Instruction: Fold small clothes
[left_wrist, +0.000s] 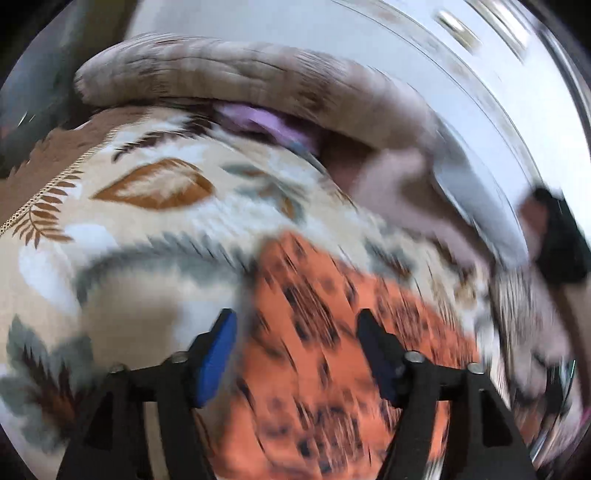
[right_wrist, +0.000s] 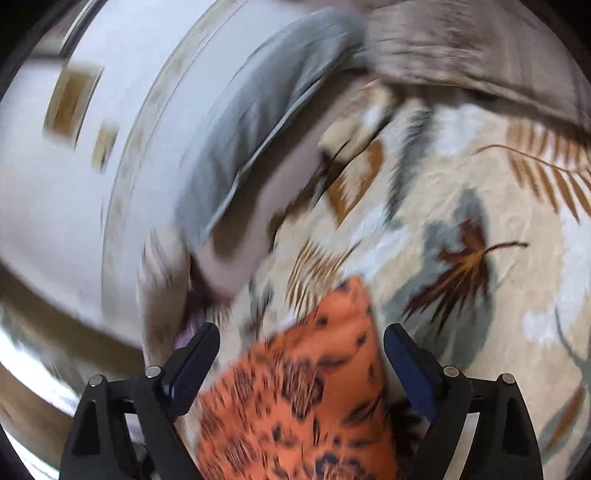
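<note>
An orange garment with dark spots (left_wrist: 332, 332) lies on a leaf-patterned bedspread (left_wrist: 147, 221). My left gripper (left_wrist: 297, 332) is open just above it, with the cloth showing between the blue pads (left_wrist: 218, 354). In the right wrist view the same orange garment (right_wrist: 306, 387) lies between the wide-open fingers of my right gripper (right_wrist: 301, 347). Neither gripper holds the cloth. Both views are blurred by motion. The other gripper shows as a dark shape (left_wrist: 561, 240) at the right edge of the left wrist view.
A brown-grey rolled blanket (left_wrist: 240, 74) lies along the far side of the bed, with a purple cloth (left_wrist: 266, 123) under it. A grey pillow (right_wrist: 266, 110) lies by the white wall (right_wrist: 55, 184). The bedspread (right_wrist: 480, 184) stretches to the right.
</note>
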